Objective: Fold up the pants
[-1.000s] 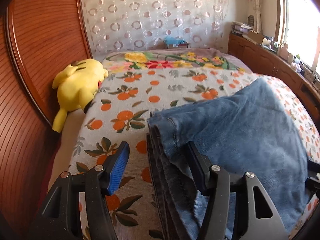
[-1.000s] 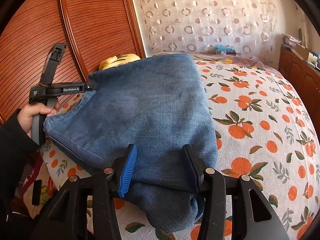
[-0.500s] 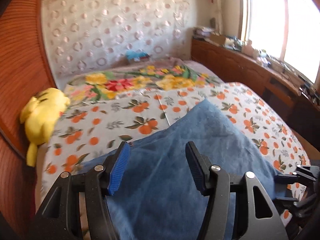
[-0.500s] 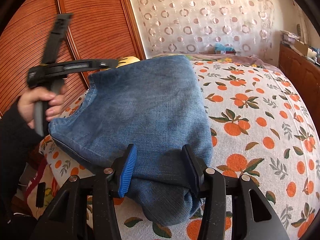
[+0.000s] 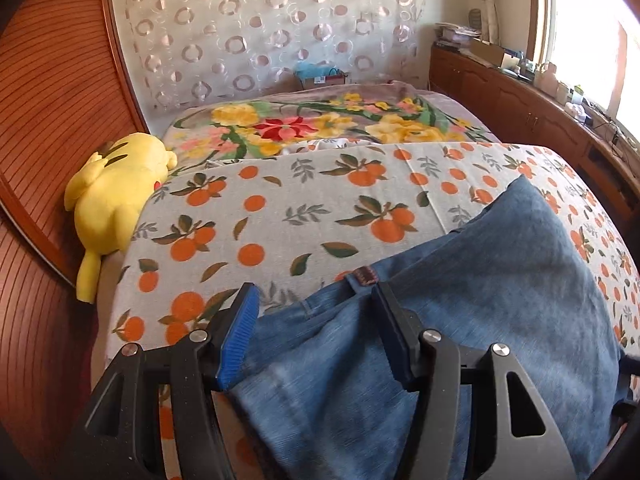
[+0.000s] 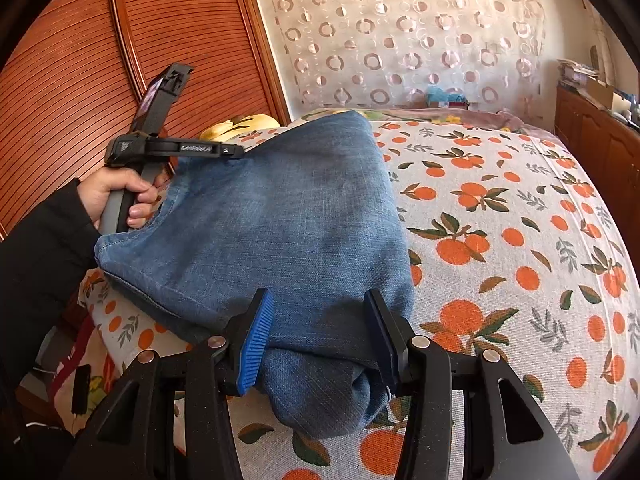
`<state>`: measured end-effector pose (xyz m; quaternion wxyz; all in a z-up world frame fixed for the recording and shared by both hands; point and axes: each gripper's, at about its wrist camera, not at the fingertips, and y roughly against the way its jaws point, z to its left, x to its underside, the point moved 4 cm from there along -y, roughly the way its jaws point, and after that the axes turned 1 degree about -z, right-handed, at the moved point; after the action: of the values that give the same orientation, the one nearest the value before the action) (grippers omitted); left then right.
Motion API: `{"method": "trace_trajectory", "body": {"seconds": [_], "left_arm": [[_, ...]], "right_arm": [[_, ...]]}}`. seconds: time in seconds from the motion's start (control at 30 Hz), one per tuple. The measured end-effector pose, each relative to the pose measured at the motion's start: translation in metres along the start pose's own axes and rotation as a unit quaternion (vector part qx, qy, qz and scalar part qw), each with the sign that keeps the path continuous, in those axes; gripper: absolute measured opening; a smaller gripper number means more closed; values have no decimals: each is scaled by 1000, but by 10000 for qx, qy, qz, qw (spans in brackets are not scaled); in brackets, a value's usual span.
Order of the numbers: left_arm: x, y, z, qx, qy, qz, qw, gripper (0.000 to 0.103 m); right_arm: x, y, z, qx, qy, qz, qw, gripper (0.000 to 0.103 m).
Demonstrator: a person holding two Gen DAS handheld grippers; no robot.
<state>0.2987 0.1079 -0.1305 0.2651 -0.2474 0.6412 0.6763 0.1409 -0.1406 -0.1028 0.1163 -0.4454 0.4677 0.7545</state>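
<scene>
A folded pair of faded blue denim pants (image 6: pixel 280 232) lies on a bed whose cover is a grey sheet printed with oranges and green leaves (image 6: pixel 500 240); beyond it a floral blanket in yellow, red and green (image 5: pixel 320 124) is spread toward the far wall, which is hung with a sheer curtain patterned in rings (image 5: pixel 260 28). A yellow plush toy (image 5: pixel 116 196) lies at the bed's edge against a ribbed reddish-brown wooden panel (image 5: pixel 52 100), and a wooden cabinet (image 5: pixel 520 96) crowded with small items runs under a bright window. The right hand-held gripper (image 6: pixel 316 332) has its blue-padded fingers on either side of the pants' rolled near corner — whether they press on the cloth cannot be told. The left hand-held gripper (image 5: pixel 316 328), gripped by a hand (image 6: pixel 116 196) in a dark sleeve, stands released above the pants' waistband edge.
</scene>
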Motion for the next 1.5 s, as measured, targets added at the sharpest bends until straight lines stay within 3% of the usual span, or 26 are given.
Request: {"method": "trace_trajectory", "body": {"seconds": [0.33,0.5,0.73,1.07,1.2,1.33,1.5], "left_arm": [[29,13,34,-67,294,-90,9995,60],[29,22,31,-108,357,-205,9991,60],[23,56,7,11,166,-588,9981,60],[-1,87,-56,701,-218,-807,9940,60],[-1,88,-70,889,-228,-761,9929,60],[-7,80,-87,995,-279,-590,9929,60],[-21,60,-117,1182,-476,-304,9914,60]], "right_arm": [[1,11,-21,224,-212,-15,9995,49],[2,15,-32,285,-364,-7,9989,49],[3,6,-41,253,-665,221,9972,49],[3,5,-39,163,-673,462,9965,48],[4,5,-39,-24,-738,566,9957,34],[4,7,-38,-166,-736,521,9958,13],[6,9,-38,-148,-688,423,9966,12]]}}
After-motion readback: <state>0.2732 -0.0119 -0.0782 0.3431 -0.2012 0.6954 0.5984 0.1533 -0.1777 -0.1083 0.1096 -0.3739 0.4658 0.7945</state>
